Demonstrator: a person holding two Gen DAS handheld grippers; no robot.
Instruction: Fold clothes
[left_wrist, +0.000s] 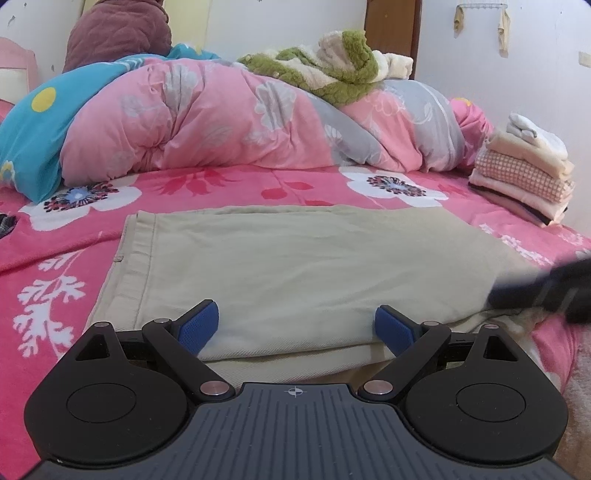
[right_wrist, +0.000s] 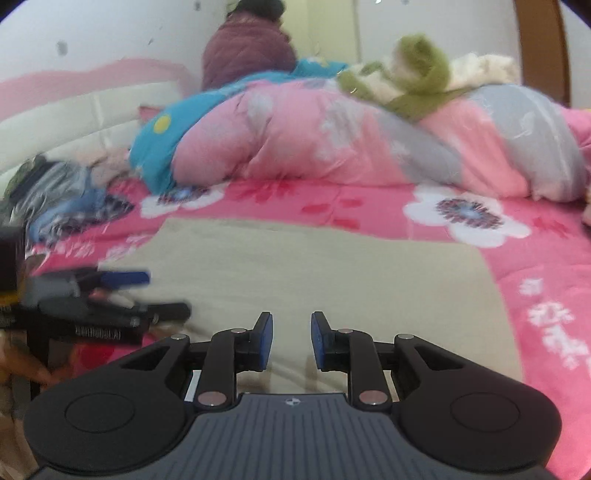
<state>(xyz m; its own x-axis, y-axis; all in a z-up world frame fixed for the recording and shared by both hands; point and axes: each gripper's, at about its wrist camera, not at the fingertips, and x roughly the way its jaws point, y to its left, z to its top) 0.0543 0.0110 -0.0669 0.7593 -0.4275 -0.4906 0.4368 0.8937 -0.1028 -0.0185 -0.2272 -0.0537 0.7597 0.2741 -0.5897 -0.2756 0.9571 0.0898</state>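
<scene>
A beige garment (left_wrist: 295, 258) lies flat and folded on the pink floral bedsheet (left_wrist: 55, 258). My left gripper (left_wrist: 295, 310) is open wide over its near edge, and the cloth lies under the blue pads without being pinched. My right gripper (right_wrist: 291, 317) hovers low over the same garment (right_wrist: 332, 277), its jaws a narrow gap apart with nothing between them. In the left wrist view the right gripper (left_wrist: 546, 291) is a dark blur at the garment's right end. In the right wrist view the left gripper (right_wrist: 166, 293) stands open at the left end.
A rolled pink and grey quilt (left_wrist: 221, 122) lies across the back of the bed, with a green and cream fleece (left_wrist: 332, 70) on top. Folded clothes are stacked at the right edge (left_wrist: 524, 173), and loose clothes are heaped at the left (right_wrist: 62, 195). A person in a maroon jacket (left_wrist: 118, 33) sits behind.
</scene>
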